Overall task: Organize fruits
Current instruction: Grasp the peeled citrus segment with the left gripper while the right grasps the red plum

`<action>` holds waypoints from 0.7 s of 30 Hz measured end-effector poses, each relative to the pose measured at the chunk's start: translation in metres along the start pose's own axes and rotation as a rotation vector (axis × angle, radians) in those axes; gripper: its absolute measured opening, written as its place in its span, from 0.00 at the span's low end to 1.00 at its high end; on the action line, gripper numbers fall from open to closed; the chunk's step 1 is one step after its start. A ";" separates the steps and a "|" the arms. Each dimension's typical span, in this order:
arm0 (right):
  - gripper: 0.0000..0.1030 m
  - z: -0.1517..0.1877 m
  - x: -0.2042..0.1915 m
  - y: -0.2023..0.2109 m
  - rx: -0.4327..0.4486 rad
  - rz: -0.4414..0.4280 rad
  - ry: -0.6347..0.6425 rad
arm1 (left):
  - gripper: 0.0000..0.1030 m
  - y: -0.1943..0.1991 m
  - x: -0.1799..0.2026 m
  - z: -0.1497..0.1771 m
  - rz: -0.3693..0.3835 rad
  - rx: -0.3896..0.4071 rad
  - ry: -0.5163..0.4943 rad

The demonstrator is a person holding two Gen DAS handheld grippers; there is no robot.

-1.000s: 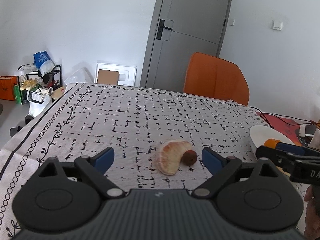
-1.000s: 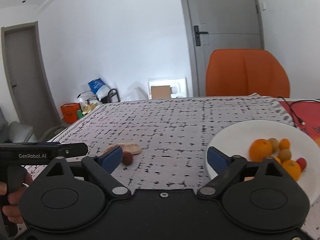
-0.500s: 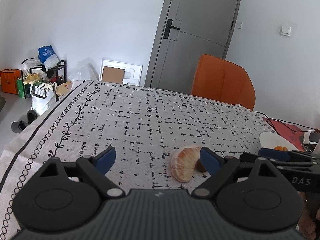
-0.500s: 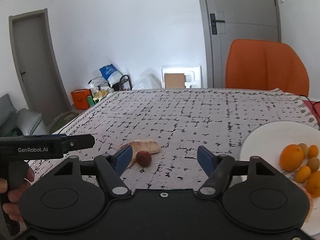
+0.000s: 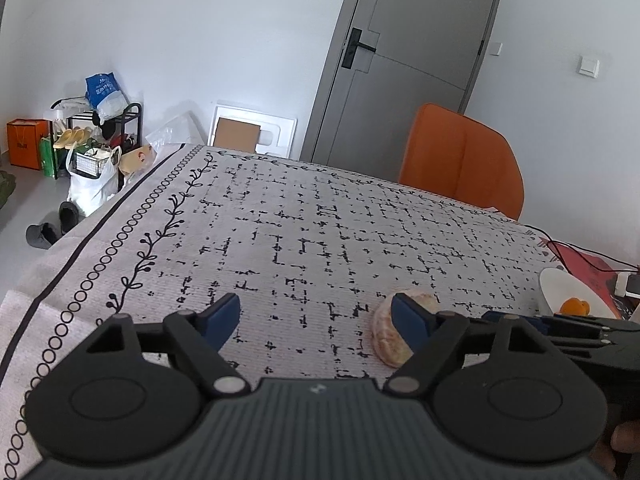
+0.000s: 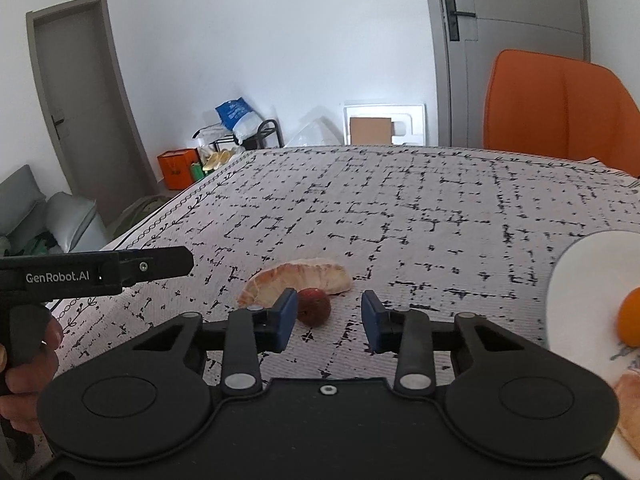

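Right tool (image 6: 329, 317) has just been closing its jaws and has swung away from the plate (image 6: 576, 276) toward the small red fruit (image 6: 315, 306) on the counter (image 6: 400, 208). The blue pads are narrowed but not yet pinching; the fruit sits just beyond them, nearer the left pad, so it is not held. A second ago this tool faced the plate; it now lines up on the loose fruit, which looks like the next pickup.

Left tool (image 5: 316, 316) has also been closing a little, yet stays spread and empty. The peeled citrus piece (image 5: 386, 332) has slid from between its pads to right beside the right-hand pad, partly hidden by it.

Loose on the counter: one red fruit and one citrus piece, touching or nearly so. One plate, well to the right; in the right wrist view one orange (image 6: 630, 316) shows on it, with a pale piece at the edge.
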State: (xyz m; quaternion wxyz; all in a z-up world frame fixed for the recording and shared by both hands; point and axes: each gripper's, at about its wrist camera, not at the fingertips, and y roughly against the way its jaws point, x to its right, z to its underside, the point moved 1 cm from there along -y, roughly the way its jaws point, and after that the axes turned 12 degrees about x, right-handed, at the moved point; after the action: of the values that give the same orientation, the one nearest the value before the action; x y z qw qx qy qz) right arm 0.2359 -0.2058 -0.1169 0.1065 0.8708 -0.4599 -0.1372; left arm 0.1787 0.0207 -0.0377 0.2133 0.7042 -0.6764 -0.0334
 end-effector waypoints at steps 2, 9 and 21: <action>0.35 0.000 -0.002 -0.005 -0.006 -0.004 0.003 | 0.75 -0.003 -0.002 0.001 0.003 -0.008 0.003; 0.24 0.002 -0.006 -0.021 -0.034 -0.014 0.007 | 0.72 -0.008 -0.008 0.001 0.001 -0.021 0.021; 0.21 -0.003 0.007 -0.007 -0.013 0.014 -0.005 | 0.72 -0.021 0.010 0.002 0.038 -0.036 -0.005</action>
State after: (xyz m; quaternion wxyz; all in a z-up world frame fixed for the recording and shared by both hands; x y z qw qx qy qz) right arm 0.2459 -0.2077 -0.1173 0.1119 0.8664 -0.4655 -0.1418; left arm 0.1984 0.0105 -0.0444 0.2250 0.6873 -0.6893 -0.0432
